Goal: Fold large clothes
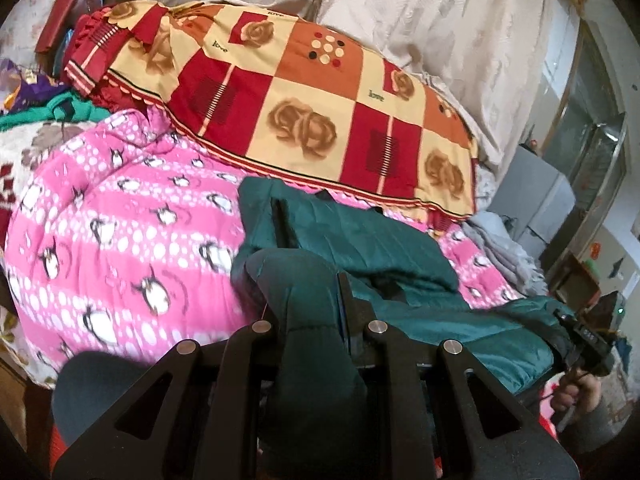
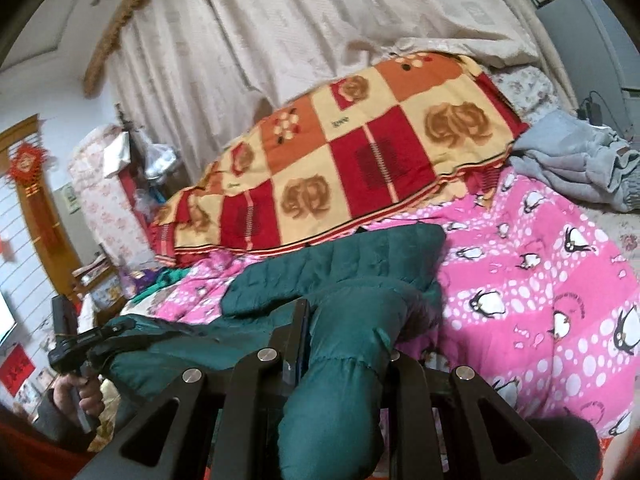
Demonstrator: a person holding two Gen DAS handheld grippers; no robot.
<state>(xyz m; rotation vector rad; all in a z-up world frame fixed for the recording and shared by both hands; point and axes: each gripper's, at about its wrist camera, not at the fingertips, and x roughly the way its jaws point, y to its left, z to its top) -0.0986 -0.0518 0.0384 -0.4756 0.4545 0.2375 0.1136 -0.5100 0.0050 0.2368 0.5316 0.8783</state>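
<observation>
The left gripper (image 1: 310, 320) is pinching a puffy fold of the dark green quilted jacket (image 1: 360, 240), and the right gripper (image 2: 344, 344) is pinching another fold of the same jacket (image 2: 340, 264). The jacket hangs between them at the near edge of the bed, and its far part lies on the pink penguin blanket (image 1: 120, 220), below the red and yellow checked quilt (image 1: 320, 92). It looks soft, light and a bit slippery, so holding it by thick seams or corners seems best.

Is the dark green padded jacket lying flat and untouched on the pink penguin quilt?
No: the left gripper and right gripper are each shut on the green jacket, lifting part of it off the pink quilt.
</observation>
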